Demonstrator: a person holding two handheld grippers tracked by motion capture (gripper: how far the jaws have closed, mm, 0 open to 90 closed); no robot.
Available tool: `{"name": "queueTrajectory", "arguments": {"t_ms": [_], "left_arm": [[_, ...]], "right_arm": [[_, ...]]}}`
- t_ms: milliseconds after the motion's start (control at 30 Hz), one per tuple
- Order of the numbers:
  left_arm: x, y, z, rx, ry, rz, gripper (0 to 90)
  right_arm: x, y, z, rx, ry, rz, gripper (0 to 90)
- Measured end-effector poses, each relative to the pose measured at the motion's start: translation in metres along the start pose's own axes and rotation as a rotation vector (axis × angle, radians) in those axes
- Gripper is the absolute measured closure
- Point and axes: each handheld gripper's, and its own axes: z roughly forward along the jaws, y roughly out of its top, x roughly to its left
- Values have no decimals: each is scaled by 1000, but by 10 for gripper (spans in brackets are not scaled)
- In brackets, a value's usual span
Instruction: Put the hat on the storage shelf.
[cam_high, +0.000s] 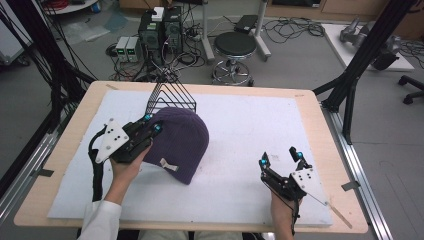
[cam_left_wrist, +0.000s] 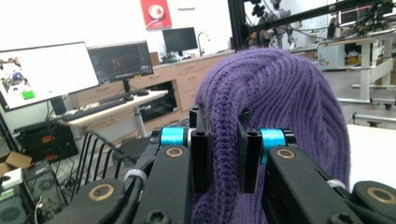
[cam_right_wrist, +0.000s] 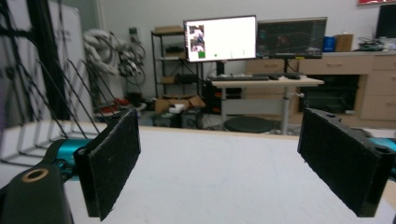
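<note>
Purple knit hat (cam_high: 181, 142): we see ribbed wool, one fold of its edge pinched in the left claw (cam_high: 151, 123), the rest draping away to that claw's right and resting on the white mat (cam_high: 240, 125); a small pale tag sits on its near side.
Left claw: clenched on the hat; in the left gripper view its pads (cam_left_wrist: 201, 158) press a thick ridge of the knit (cam_left_wrist: 275, 107) from both sides, with the hat's body rising beyond and above the claw.
Right claw (cam_high: 280, 159): released, holding nothing; we see its two black pads (cam_right_wrist: 114, 163) standing wide apart over bare mat, well apart from the hat, which lies off to its left.
Wire rack (cam_high: 170, 95): black, open-sided, standing just beyond the left claw at the far edge of the mat; the hat's far edge lies just before its base, and we cannot tell whether they touch. We see nothing held between its wires.
Desk (cam_high: 65, 150): pale wood, its rim showing around the mat, under both claws.
Hands: one behind each claw, a white sleeve (cam_high: 102, 220) on the left arm.
</note>
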Motion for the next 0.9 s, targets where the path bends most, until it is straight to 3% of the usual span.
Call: {"name": "queueTrajectory", "arguments": {"t_ms": [167,500,567,633,667,733,767,867,900], "left_arm": [[-6,12,2,-56,11,8,796],[-6,46,3,-159,24,-2,796],[-6,49,5,-179,24,-23,792],[-6,51,6,-186,33,-24,792],[-7,52,8,-192,32,-29,792],[-8,55,10,-203,30,-40,792],[-8,56,12,-207,34,-39,792],[-9,59,14,-212,37,-42,792],[-9,60,15,-216,40,-46,792]], "right_arm": [[16,12,2,-76,89,35,124],[47,23,8,-127,222,47,123],[53,24,10,-134,245,43,123],[68,27,15,-129,295,51,123],[68,27,15,-129,295,51,123],[80,29,21,-134,323,46,124],[93,30,28,-146,346,52,124],[102,30,34,-144,366,46,124],[112,29,40,-139,379,39,124]]}}
